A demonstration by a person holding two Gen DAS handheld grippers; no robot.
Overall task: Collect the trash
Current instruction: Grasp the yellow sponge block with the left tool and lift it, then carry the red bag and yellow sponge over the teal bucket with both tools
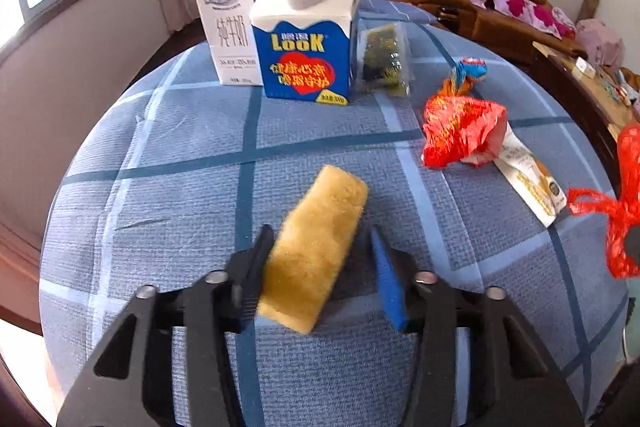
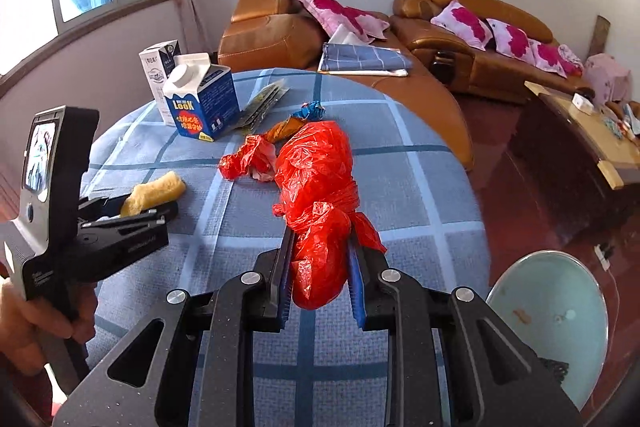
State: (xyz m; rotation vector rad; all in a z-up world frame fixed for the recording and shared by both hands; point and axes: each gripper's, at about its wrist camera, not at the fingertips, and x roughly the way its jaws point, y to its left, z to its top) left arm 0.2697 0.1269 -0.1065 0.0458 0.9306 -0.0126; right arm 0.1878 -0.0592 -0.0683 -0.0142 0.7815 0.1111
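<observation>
My left gripper [image 1: 320,259] straddles a yellow sponge-like bar [image 1: 316,247] on the blue checked tablecloth [image 1: 180,187]; the left pad touches it, the right pad [image 1: 386,283] stands apart. It shows in the right wrist view [image 2: 154,193] too. My right gripper [image 2: 320,267] is shut on a tied red plastic bag [image 2: 318,187], held above the table. A blue LOOK carton [image 1: 308,39], a white milk carton [image 1: 228,11], a clear packet [image 1: 384,59], a crumpled red wrapper [image 1: 460,131] and a blue-orange wrapper [image 1: 466,73] lie further back.
A white sachet [image 1: 532,175] lies beside the red wrapper. A pale blue basin [image 2: 552,319] stands on the floor at the right of the table. Brown sofas [image 2: 480,43] with pink pillows line the wall. A low wooden table [image 2: 592,147] stands at the right.
</observation>
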